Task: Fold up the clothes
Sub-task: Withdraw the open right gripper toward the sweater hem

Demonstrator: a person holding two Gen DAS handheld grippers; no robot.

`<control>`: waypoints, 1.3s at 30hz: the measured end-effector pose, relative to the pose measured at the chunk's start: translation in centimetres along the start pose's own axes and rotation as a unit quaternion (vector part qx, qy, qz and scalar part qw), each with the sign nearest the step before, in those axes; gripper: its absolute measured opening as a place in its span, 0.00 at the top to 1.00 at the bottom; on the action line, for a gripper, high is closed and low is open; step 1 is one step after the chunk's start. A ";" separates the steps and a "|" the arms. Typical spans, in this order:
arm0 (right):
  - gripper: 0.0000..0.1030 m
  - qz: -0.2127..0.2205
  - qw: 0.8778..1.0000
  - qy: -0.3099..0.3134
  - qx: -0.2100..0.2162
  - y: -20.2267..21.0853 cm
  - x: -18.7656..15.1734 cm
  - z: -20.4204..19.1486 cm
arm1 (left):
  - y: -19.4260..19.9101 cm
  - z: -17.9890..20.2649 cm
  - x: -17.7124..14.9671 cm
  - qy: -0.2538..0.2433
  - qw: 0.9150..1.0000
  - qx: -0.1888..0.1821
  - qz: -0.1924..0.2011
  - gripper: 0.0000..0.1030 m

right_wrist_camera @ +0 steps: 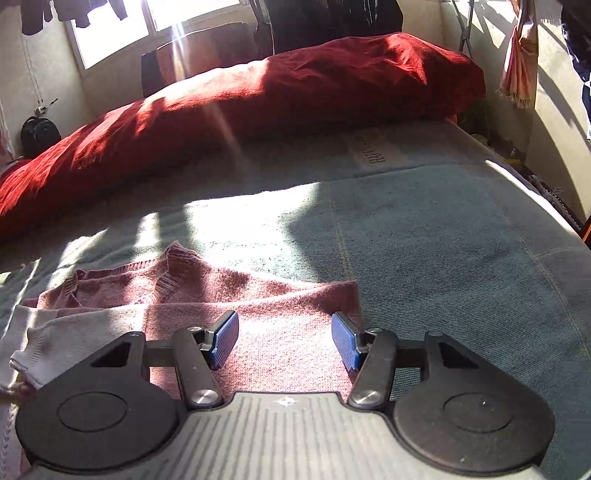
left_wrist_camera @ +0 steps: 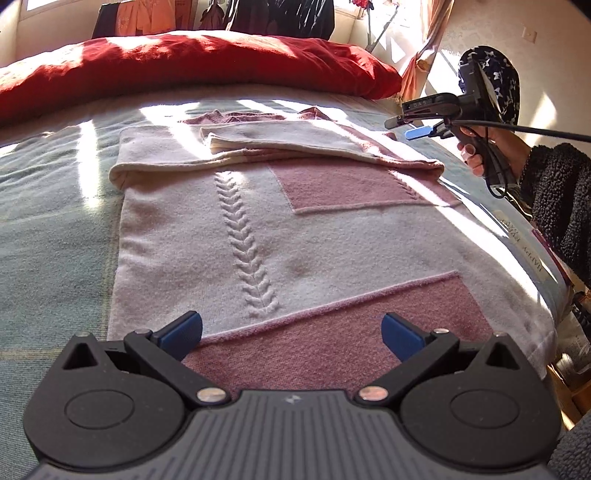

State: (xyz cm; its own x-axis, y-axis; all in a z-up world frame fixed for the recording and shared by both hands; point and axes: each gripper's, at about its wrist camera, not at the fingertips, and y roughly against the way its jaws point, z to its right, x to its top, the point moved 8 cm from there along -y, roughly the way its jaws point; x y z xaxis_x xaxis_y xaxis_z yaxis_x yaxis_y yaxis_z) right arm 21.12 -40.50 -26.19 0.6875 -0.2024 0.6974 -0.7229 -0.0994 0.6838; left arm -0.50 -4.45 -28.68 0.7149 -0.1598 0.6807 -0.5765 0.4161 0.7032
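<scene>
A cream and pink knit sweater lies flat on the bed, with both sleeves folded across its chest. My left gripper is open just above the pink hem, holding nothing. In the left wrist view my right gripper hovers over the sweater's far right shoulder, held by a hand. The right wrist view shows that gripper open over the pink shoulder, near the ribbed collar, gripping nothing. A cream sleeve cuff lies to its left.
A grey-green blanket covers the bed. A red duvet is bunched along the far side. The bed edge runs down the right, beside a dark fleece sleeve. Clothes hang by the window.
</scene>
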 end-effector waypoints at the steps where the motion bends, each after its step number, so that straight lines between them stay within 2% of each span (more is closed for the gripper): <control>1: 0.39 0.001 1.000 0.008 0.014 1.3 -0.6 -0.6 | 0.2 0.2 -0.1 0.001 1.000 -0.006 0.000 0.01; 3: 0.36 -0.014 0.999 0.025 0.026 3.0 -2.5 -1.5 | 0.3 0.6 -0.6 0.004 1.000 -0.015 -0.006 0.01; 7: 0.35 -0.059 0.997 0.046 0.005 3.1 -6.0 -1.3 | 0.5 1.4 -1.6 0.006 1.000 -0.023 -0.012 0.01; 10: 0.36 -0.041 0.999 0.015 0.008 5.0 -6.0 -1.4 | 1.5 1.7 -2.2 -0.003 1.000 -0.014 -0.015 0.01; 13: 0.35 -0.026 0.999 0.016 0.041 8.1 -6.2 -3.5 | 2.9 1.9 -2.3 -0.028 1.000 -0.002 -0.011 0.01; 17: 0.31 -0.042 0.995 0.080 0.045 10.9 -9.5 -7.1 | 3.1 2.0 -2.5 -0.030 0.999 -0.002 -0.010 0.01; 22: 0.30 -0.093 0.990 0.108 0.019 10.7 -16.0 -8.3 | 1.9 2.0 -3.8 -0.038 0.999 -0.009 -0.008 0.01; 23: 0.25 -0.093 0.990 0.106 0.016 10.5 -17.1 -8.1 | 1.7 2.0 -4.1 -0.040 0.999 -0.010 -0.008 0.01; 24: 0.15 -0.083 0.991 0.105 0.018 10.5 -17.8 -8.1 | 1.4 2.0 -4.4 -0.042 0.999 -0.012 -0.007 0.01; 26: 0.01 -0.075 0.993 0.092 0.027 10.6 -18.3 -7.9 | 1.0 2.0 -4.9 -0.044 0.999 -0.015 -0.005 0.01; 34: 0.00 -0.050 0.995 0.083 0.013 10.3 -19.0 -8.0 | 1.6 1.0 -5.2 -0.014 0.998 -0.053 0.042 0.01; 39: 0.00 -0.039 0.996 0.074 0.016 10.4 -18.9 -7.8 | 1.8 1.5 -5.2 -0.035 0.997 -0.044 0.048 0.01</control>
State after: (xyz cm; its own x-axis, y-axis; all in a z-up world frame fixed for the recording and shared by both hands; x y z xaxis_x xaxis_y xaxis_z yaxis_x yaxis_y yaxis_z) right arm 1.13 -30.10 -30.58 0.7425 -0.0472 0.6682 -0.6672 -0.1405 0.7315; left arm -5.83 -4.21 -30.63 0.6272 -0.1771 0.7585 -0.6012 0.5090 0.6160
